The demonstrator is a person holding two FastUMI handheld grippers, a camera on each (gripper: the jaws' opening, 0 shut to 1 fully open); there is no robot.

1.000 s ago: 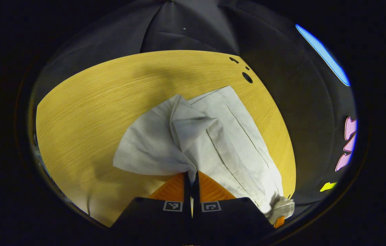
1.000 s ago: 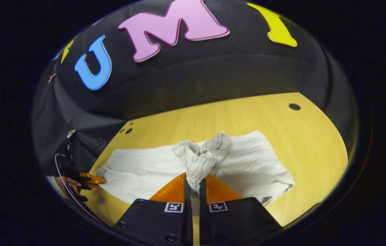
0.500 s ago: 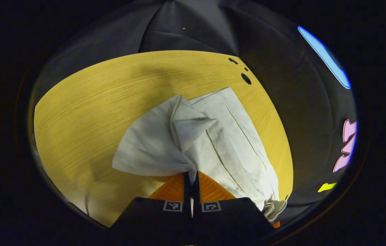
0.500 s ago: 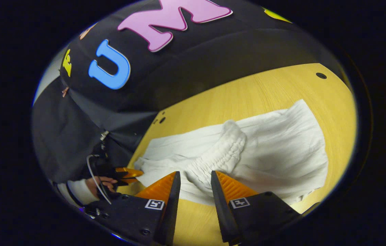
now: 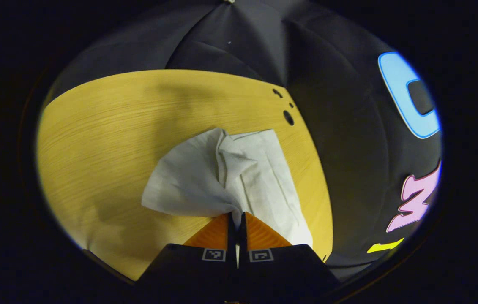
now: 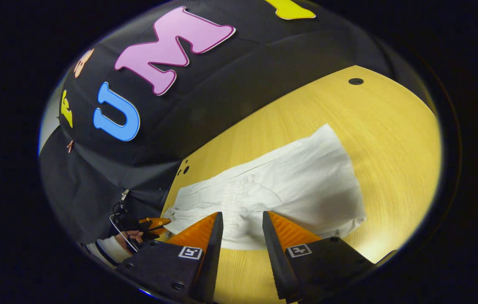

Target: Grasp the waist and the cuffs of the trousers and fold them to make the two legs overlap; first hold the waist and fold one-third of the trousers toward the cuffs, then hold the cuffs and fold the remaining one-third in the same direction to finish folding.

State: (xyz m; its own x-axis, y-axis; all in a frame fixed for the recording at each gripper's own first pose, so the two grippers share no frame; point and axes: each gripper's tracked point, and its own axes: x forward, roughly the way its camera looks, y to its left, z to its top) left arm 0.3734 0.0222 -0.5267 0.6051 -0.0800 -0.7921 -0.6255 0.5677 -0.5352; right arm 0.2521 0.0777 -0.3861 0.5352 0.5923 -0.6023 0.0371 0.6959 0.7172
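White trousers (image 6: 289, 185) lie flat on the wooden table (image 6: 391, 139), running from the far-left corner near the cable holes across toward the right. The ribbed elastic waist (image 6: 239, 202) sits on top of the fabric just ahead of the right gripper (image 6: 242, 219). That gripper's fingers stand apart with nothing between them, hovering just above the cloth.

The left gripper (image 5: 237, 219) is clamped on a bunch of the trouser fabric (image 5: 226, 177) at the cuff end, fingers pressed together with cloth pinched between. The fabric puckers up from the pinch and fans out onto the table (image 5: 107, 139). In the right gripper view this same gripper (image 6: 156, 223) shows at the trousers' left end, with the person's hand (image 6: 131, 236) and striped sleeve behind it.

Step, as I judge it: the waist third looks laid over toward the cuffs and let go; the cuff fold is next. The left gripper already has one cuff-side grip. The next move likely calls for the right gripper to take the other cuff corner, then both lift and carry that end over the folded waist part, keeping edges aligned so the layers don't skew.
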